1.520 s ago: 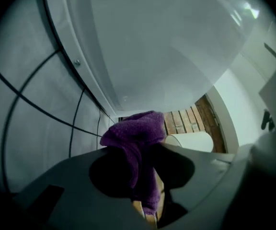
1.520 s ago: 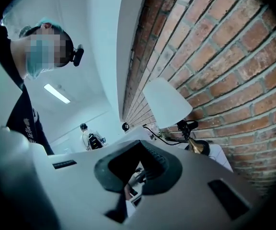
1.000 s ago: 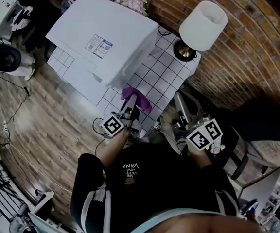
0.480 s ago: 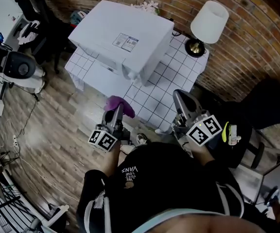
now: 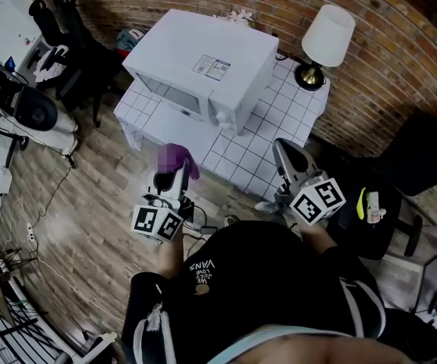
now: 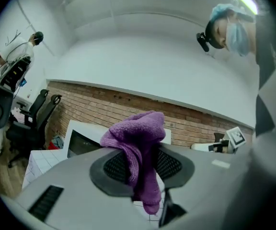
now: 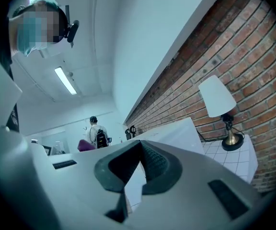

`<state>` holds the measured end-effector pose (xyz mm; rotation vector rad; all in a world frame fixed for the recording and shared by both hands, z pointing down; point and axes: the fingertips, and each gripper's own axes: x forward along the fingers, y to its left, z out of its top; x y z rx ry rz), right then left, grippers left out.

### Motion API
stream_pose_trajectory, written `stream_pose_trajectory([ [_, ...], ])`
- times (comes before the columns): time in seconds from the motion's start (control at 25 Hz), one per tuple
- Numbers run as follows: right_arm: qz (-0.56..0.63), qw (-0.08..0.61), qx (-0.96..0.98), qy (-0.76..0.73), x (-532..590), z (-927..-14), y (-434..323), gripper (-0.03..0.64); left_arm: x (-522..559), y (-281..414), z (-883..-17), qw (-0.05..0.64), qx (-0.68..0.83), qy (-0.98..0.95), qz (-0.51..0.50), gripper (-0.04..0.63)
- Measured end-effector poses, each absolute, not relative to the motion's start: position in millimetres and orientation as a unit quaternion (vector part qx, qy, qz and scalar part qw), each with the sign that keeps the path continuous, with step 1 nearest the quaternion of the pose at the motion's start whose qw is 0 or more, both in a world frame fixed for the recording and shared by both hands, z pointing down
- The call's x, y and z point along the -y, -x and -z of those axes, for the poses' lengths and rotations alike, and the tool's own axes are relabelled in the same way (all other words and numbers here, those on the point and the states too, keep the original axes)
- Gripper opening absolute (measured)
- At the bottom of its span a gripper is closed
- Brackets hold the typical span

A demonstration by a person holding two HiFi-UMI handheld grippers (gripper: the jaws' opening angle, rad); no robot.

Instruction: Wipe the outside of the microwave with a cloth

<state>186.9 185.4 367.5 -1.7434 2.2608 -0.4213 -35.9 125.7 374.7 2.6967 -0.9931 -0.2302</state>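
The white microwave (image 5: 203, 67) stands on a white tiled table (image 5: 279, 120) against the brick wall. My left gripper (image 5: 174, 171) is held off the table's front-left edge, over the wood floor. It is shut on a purple cloth (image 5: 176, 158), which bunches over the jaw tips and hangs down between them (image 6: 140, 152). The microwave's dark door (image 6: 83, 143) shows beyond the cloth. My right gripper (image 5: 284, 150) hovers over the table's front-right corner. In the right gripper view its jaws (image 7: 138, 145) meet at the tips with nothing between them.
A table lamp (image 5: 327, 36) with a white shade stands on the table's back right corner, right of the microwave. Black office chairs (image 5: 70, 48) crowd the floor to the left. Another dark chair (image 5: 423, 158) sits at the right. Cables lie on the floor.
Both grippers have pulled back from the microwave. The left gripper, still holding the cloth, moved left and off the table's edge. The microwave now looks farther away.
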Motion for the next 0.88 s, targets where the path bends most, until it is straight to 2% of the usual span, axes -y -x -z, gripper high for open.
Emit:
stream_pose_trajectory([
  [0.4, 0.138, 0.109, -0.756, 0.631, -186.9, -376.5, -183.0, -0.005, -135.4, 44.1, -350.9, 0.052, 0.352, -0.933, 0.055, 0.129],
  [0.88, 0.134, 0.116, -0.751, 0.636, -192.0, -375.4, -179.6, -0.005, -139.6, 49.1, -351.9, 0.062, 0.350, -0.933, 0.066, 0.129],
])
